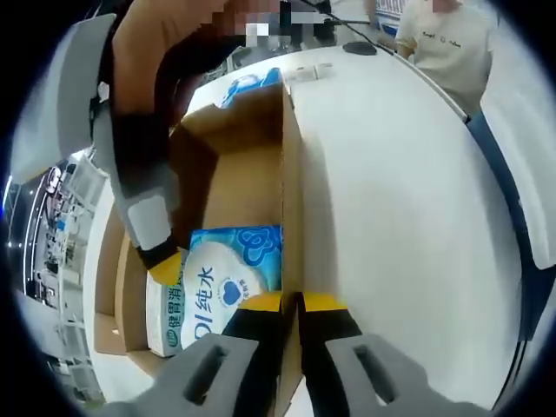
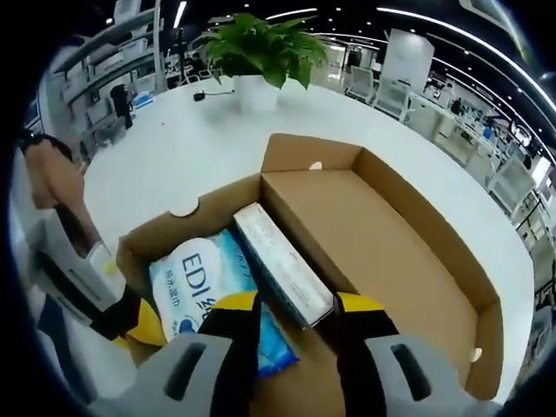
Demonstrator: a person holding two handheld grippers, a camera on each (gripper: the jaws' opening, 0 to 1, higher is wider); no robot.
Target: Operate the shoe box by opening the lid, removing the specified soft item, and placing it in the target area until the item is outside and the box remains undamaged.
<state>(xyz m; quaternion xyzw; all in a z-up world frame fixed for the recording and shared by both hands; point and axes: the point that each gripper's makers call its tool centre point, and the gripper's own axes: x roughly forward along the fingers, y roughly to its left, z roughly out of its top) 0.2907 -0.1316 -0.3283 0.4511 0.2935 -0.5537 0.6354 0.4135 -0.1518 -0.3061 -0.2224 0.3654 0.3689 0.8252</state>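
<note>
Item: shoe box (image 2: pixel 373 252), brown cardboard, standing on a white bench (image 2: pixel 174 148). Lid already folded back and lying flat beside the tray; no tear or crush visible. Opening step judged done.

Contents, relative to the box: a blue-and-white soft pack (image 2: pixel 204 287) with printed lettering lies flat on the tray floor; a narrow white carton (image 2: pixel 282 274) rests along the tray wall that borders the lid. The soft pack is not yet outside the box, so removal and placement remain. Which spot on the bench is the target area cannot be told.

Left gripper (image 1: pixel 291 301): jaws straddle the top edge of a box wall, close on either side of it; whether they actually pinch the cardboard cannot be told. Judged to be steadying the box.

Right gripper (image 2: pixel 295 300): reaches down into the box over the soft pack, jaws spread, one above the pack and one beyond the white carton, nothing held. In the left gripper view it enters from above, a person's bare arm (image 1: pixel 152 52) behind it.

Beyond the box: a potted plant (image 2: pixel 256 52) well apart on the bench; a seated person (image 1: pixel 447 39) at the bench's far edge.
</note>
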